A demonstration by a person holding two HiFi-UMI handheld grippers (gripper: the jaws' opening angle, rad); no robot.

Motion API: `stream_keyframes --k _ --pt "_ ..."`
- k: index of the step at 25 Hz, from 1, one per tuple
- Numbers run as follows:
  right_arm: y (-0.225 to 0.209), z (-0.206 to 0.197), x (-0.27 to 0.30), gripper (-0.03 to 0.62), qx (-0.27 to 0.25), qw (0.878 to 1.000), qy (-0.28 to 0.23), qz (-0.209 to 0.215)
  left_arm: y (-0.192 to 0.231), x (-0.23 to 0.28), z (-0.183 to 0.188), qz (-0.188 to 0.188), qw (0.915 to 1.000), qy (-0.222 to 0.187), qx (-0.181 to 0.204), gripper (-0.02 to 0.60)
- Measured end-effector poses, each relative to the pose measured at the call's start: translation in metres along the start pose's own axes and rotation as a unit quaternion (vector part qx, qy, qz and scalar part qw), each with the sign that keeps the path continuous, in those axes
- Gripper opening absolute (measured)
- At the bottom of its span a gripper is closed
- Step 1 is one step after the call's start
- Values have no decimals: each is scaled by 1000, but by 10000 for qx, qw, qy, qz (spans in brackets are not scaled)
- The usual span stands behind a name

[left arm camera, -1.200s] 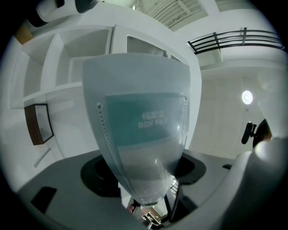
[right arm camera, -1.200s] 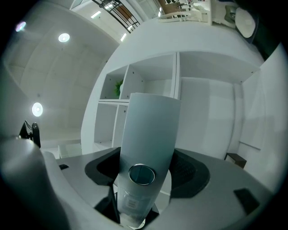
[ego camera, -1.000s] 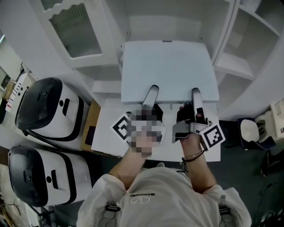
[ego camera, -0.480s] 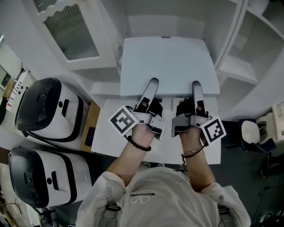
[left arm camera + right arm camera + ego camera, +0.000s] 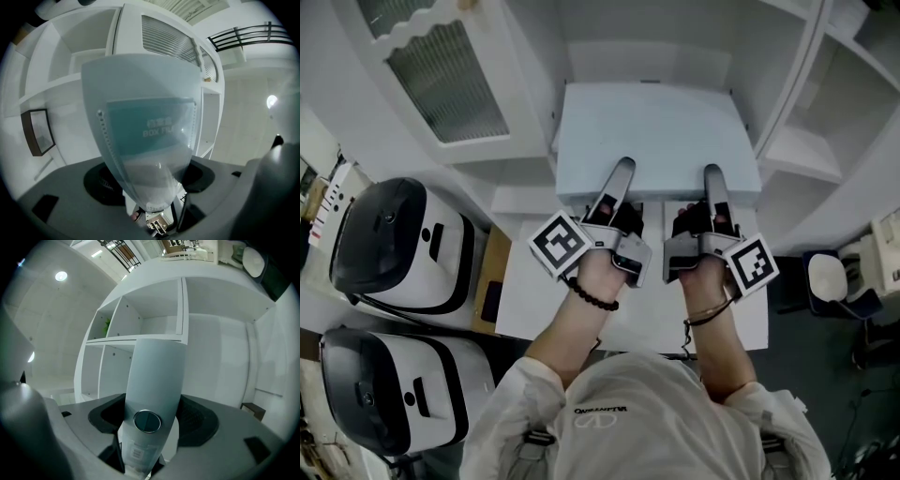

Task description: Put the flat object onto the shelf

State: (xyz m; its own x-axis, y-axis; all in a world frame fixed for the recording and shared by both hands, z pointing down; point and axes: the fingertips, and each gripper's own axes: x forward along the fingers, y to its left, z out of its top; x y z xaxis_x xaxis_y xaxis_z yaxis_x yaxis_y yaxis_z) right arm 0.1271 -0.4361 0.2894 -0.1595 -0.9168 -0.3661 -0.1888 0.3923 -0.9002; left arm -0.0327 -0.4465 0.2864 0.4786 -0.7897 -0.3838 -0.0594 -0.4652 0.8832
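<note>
The flat object (image 5: 656, 136) is a pale blue-grey box file, held level in front of me over the white shelf unit (image 5: 802, 141). My left gripper (image 5: 621, 178) is shut on its near edge at the left. My right gripper (image 5: 711, 183) is shut on the same edge at the right. In the left gripper view the file (image 5: 145, 122) fills the space between the jaws of the left gripper (image 5: 150, 183), its printed label showing. In the right gripper view the file's spine (image 5: 154, 380), with a round metal ring, sits in the right gripper (image 5: 152, 420). Open shelf compartments (image 5: 150, 329) stand behind it.
Two white-and-black appliances (image 5: 394, 244) (image 5: 384, 394) stand at my left. A white table (image 5: 525, 300) lies under my hands. A cabinet door with ribbed glass (image 5: 441, 75) hangs at the upper left. A small framed picture (image 5: 37, 131) sits in the shelf. A dark stool (image 5: 830, 277) is at the right.
Both grippers, with the file between them, have moved a little forward and up toward the shelf unit. The grip has stayed the same.
</note>
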Motion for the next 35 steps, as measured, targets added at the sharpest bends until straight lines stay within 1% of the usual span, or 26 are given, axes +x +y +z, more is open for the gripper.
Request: stream_keyframes --k 5,9,12,16,18,21,24,26,28,30,33,34,35 --pt "0 0 -2 327 -9 10000 -35 -14 -1 1 0 -61 10000 25 15 319" --pt "-4 -3 27 328 -1 9999 25 -118 6 21 17 27 10000 26 -10 319" --pt "-5 -4 34 330 1 9999 28 -157 10 26 22 114 9999 73 34 319" --pt "-6 -5 42 330 -14 9998 41 -200 13 33 28 45 9999 -10 -91 321" --pt "-7 -4 46 331 -9 9998 40 -214 18 36 31 111 9999 11 -29 322" --pt "-9 -3 52 331 -11 9997 41 -249 19 42 33 130 9999 2 -96 322" --pt "-10 -3 56 333 1 9996 74 -275 22 42 34 257 9997 -1 -48 324" --pt "-9 -3 58 336 -8 9996 97 -267 20 43 33 178 9998 -24 -112 325" --pt "-8 -4 58 337 -19 9996 120 -245 16 44 33 11 9997 -50 -227 330" --pt "-6 -5 58 337 -56 9997 145 -196 13 43 33 -107 9996 -55 -252 339" --pt "1 -7 55 350 -199 9996 203 -17 9 42 32 -218 9996 -32 -185 375" --pt "4 -8 52 353 -263 9994 215 53 8 41 32 -229 9996 -23 -165 395" --pt "6 -8 48 353 -355 9991 201 113 8 38 31 -223 9996 -21 -150 402"
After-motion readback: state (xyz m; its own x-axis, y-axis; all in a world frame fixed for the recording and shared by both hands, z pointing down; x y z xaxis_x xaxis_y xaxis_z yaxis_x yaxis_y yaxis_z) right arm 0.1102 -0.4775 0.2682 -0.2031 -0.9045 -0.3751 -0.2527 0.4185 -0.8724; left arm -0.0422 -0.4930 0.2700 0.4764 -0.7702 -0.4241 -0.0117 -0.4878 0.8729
